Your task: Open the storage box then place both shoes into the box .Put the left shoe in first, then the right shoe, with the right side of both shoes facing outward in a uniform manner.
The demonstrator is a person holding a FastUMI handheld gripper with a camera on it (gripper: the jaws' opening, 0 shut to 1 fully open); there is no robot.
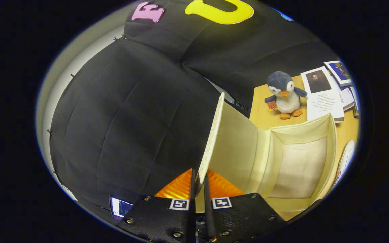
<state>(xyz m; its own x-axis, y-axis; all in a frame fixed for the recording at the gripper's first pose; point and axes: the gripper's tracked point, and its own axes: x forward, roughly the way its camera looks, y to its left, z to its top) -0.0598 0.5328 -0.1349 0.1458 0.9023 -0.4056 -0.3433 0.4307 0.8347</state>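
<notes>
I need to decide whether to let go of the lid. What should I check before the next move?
1. Claw shut on the lid: ok, both fingers pinch its edge.
2. Lid swung up and standing open: ok.
3. Storage box interior free for a shoe: ok, nothing shows on its floor.
4. Lid will stay up when released: cannot tell.
5. Left shoe located: cannot tell.
6. Plush penguin apart from the box, on the table beyond it: ok.
</notes>
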